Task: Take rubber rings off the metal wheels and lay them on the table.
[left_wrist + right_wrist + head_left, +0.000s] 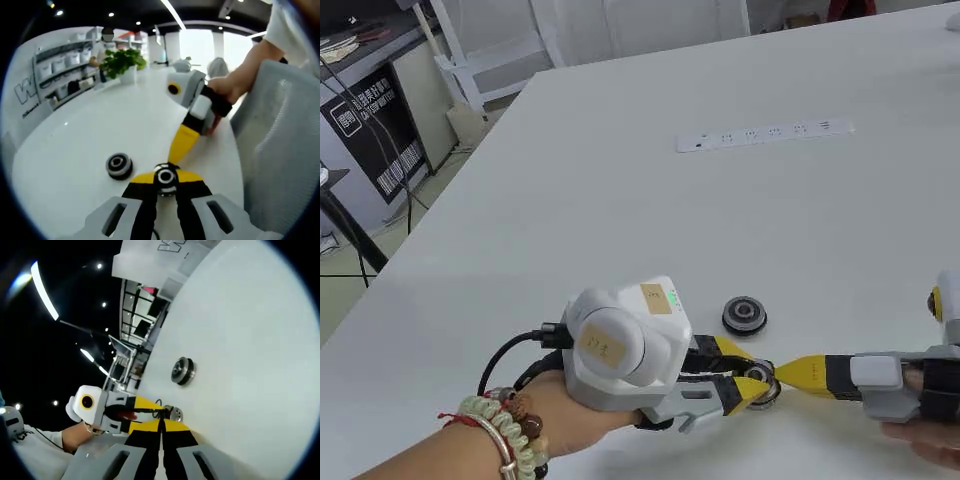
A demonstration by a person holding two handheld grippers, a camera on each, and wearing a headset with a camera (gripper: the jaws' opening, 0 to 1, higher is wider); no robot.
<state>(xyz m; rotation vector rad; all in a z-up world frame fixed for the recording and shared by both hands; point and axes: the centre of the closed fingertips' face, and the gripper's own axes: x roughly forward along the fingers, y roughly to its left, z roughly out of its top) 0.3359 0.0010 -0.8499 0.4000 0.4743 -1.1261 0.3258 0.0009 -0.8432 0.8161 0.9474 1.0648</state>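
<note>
My left gripper (757, 382) (165, 176) is shut on a small metal wheel (763, 386) (165, 178) with a dark rubber ring, held just above the white table (620, 200). From the right, my right gripper (778, 376) (161, 420) comes in with its yellow jaws pressed together, tips touching that wheel's (175, 413) edge. Whether it pinches the ring I cannot tell. A second wheel (744, 314) (119, 166) (183, 371) with its black ring on lies flat on the table just beyond the grippers.
A white power strip (765, 133) lies further back on the table. The table's left edge (440, 215) runs diagonally, with a stand and floor beyond it. A grey mesh chair (280, 150) stands close beside the person.
</note>
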